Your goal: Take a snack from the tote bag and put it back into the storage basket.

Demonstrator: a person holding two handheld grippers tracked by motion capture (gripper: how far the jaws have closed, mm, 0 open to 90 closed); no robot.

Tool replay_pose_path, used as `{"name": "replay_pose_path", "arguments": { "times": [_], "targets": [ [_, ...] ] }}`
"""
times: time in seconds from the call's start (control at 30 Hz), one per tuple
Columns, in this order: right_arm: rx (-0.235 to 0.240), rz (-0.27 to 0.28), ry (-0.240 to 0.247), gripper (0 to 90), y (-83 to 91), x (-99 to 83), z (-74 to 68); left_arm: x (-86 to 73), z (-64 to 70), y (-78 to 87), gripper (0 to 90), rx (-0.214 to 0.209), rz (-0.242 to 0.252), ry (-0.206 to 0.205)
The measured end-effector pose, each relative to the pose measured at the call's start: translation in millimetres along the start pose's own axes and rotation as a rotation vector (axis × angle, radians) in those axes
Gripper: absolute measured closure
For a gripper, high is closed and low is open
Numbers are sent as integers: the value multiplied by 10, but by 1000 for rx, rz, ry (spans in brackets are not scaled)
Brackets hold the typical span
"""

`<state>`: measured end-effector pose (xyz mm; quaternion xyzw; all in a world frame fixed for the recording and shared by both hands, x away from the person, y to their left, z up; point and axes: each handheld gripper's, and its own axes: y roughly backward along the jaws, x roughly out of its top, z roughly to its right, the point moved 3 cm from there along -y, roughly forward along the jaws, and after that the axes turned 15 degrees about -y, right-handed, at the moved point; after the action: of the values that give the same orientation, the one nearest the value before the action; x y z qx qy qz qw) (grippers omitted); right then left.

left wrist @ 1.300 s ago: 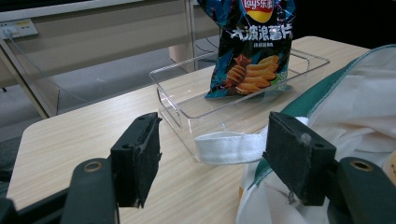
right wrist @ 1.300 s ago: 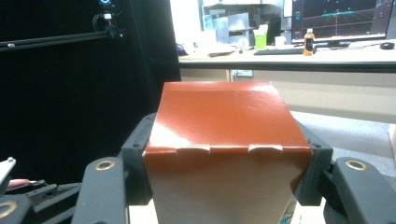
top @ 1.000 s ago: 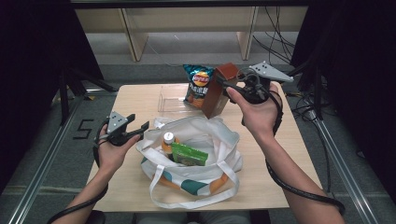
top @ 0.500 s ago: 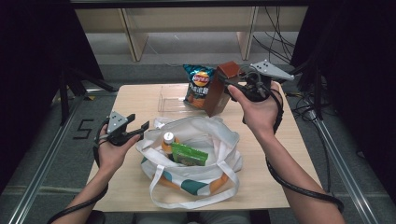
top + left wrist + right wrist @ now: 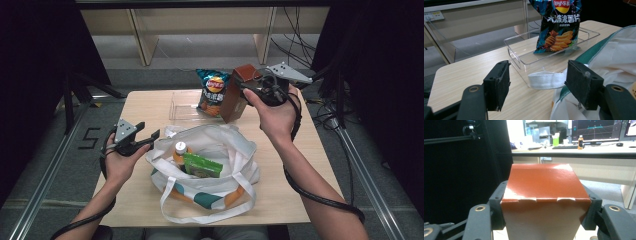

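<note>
Brown carton [image 5: 239,92] being held aloft just right of the clear tray [image 5: 182,106], beside the chip bag [image 5: 213,92]; long axis running steeply up and down, tilted, upper end leaning away from the tray toward the right gripper [image 5: 248,86], lower end hanging over the table [image 5: 145,102] at the tray's right end; whether that end is touching the wood or clearing it, not resolvable from the high view.

Right gripper [image 5: 543,205] clamping the carton [image 5: 544,195] across its width near the flapped top end; jaws sitting flush against both side faces, spread as wide as the carton, glossy top face pointing straight out along the jaws in the right gripper view.

Left gripper [image 5: 146,137] hovering well to the near left of the tray, just beside the rim of the white tote bag [image 5: 235,150]; jaws standing wide apart, gripping nothing; in the left gripper view [image 5: 537,85], pointing toward the tray [image 5: 519,56], white strap [image 5: 546,80] lying on the table between the pads and beyond them, no contact visible.

Chip bag [image 5: 557,25] standing upright inside the tray, printed face toward the left gripper.

Tote lying open on the near side of the tray, containing an orange-labelled bottle [image 5: 180,151] and a green packet [image 5: 202,165].
</note>
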<state>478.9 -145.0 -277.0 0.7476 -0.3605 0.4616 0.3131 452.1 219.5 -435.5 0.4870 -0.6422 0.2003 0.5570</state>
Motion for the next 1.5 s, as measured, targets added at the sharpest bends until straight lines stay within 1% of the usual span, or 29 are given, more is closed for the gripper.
{"name": "replay_pose_path", "arguments": {
  "times": [0.03,0.07,0.13,0.17,0.27,0.3,0.37,0.4,0.5,0.53,0.57,0.6,0.67,0.7,0.8,0.87,0.97,1.03,1.07,1.1,1.13,1.17,1.2,1.27,1.3,1.37,1.43,1.5],
  "targets": [
    [-4,3,-2,394,-10,-1,3,1,0,2,348,1,-1,1],
    [-1,4,10,393,-20,1,14,2,1,3,348,2,0,3],
    [-12,3,-3,394,-32,-4,14,1,-3,3,347,2,0,1],
    [-4,6,9,394,-48,1,23,-1,-3,2,348,2,0,1],
    [-21,7,-5,394,-58,9,32,-2,-4,1,348,2,1,2],
    [-19,12,15,394,-72,18,47,-1,-6,1,348,2,1,0],
    [-21,11,18,394,-93,19,58,1,-5,1,348,2,2,0],
    [-25,10,5,393,-100,15,62,1,-5,3,348,2,1,0],
    [-27,11,8,393,-129,12,77,0,-6,3,348,2,2,0],
    [-37,6,-1,394,-134,6,80,0,-7,2,348,2,2,0],
    [-32,11,6,393,-146,8,93,0,-8,2,348,2,2,0],
    [-41,11,5,394,-152,7,105,-1,-9,2,348,2,2,0],
    [-42,9,9,394,-168,0,117,-3,-9,2,348,3,1,3],
    [-50,4,-5,393,-173,-10,114,-3,-8,2,348,3,1,3],
    [-53,7,5,393,-208,-21,135,0,-9,4,348,4,2,1],
    [-57,0,1,393,-221,-31,142,1,-9,4,348,4,3,-1],
    [-67,3,16,393,-255,-48,164,0,-9,4,348,4,2,0],
    [-76,1,14,393,-275,-64,176,-1,-10,5,349,4,2,1],
    [-72,-3,1,393,-288,-74,172,-1,-11,5,349,4,3,1],
    [-80,-1,13,393,-300,-81,186,-2,-11,5,349,4,3,1],
    [-82,-6,13,393,-310,-91,186,-3,-10,5,349,4,2,2],
    [-88,-8,-2,393,-322,-104,181,-4,-10,5,349,4,1,2],
    [-92,-10,10,393,-332,-109,192,-4,-11,4,349,4,1,2],
    [-91,-13,8,393,-357,-117,206,-4,-11,5,349,4,1,3],
    [-92,-12,19,393,-370,-120,218,-3,-11,4,349,4,2,3],
    [-103,-17,0,393,-383,-126,210,-2,-10,4,349,4,3,2],
    [-101,-8,31,393,-405,-117,236,-3,-11,4,350,4,2,3],
    [-105,-10,18,393,-420,-123,233,-2,-12,5,349,5,2,3]
  ]
}}
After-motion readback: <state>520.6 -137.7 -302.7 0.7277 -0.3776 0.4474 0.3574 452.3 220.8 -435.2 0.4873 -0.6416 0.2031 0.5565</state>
